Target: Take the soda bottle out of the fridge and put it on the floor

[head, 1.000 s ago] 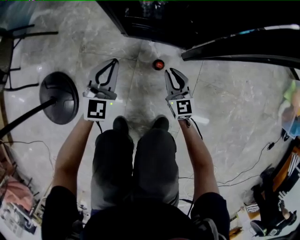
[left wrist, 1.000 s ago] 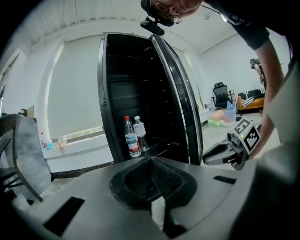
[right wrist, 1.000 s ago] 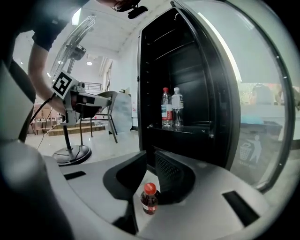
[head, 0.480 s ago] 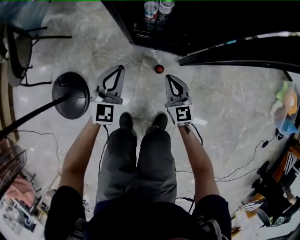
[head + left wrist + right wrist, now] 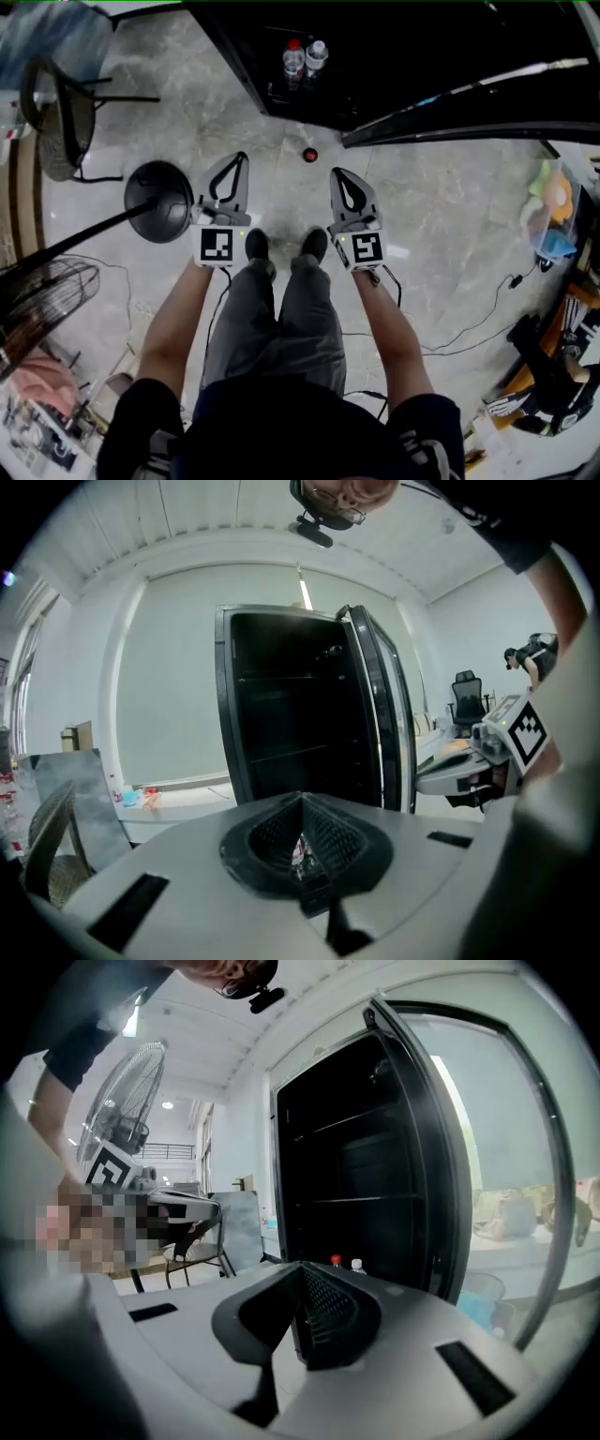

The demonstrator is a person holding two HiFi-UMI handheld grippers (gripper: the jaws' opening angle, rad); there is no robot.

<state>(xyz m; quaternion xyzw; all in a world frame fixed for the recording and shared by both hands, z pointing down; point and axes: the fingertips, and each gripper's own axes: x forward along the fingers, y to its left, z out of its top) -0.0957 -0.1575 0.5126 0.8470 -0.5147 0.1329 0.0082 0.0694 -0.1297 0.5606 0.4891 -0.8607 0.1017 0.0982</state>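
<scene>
A red-capped soda bottle (image 5: 309,155) stands upright on the grey floor in front of the open black fridge (image 5: 394,56). Two more bottles, one red-capped (image 5: 293,64) and one white-capped (image 5: 316,56), stand in the fridge's bottom; the right gripper view shows them too (image 5: 336,1261). In the head view my left gripper (image 5: 239,159) and right gripper (image 5: 337,174) are held side by side above my feet, short of the floor bottle and apart from it. Both are shut with nothing between their fingers. In their own views the left gripper (image 5: 302,799) and the right gripper (image 5: 302,1267) face the fridge.
The fridge door (image 5: 469,89) stands open to the right. A black round fan base (image 5: 159,200) and the fan's cage (image 5: 47,295) are at the left, a chair (image 5: 61,117) at the far left. Cables (image 5: 469,328) and bags (image 5: 553,211) lie at the right.
Both grippers have risen well above the floor as the person stood up. The floor bottle looks smaller and farther, and the fridge's bottles have come into view.
</scene>
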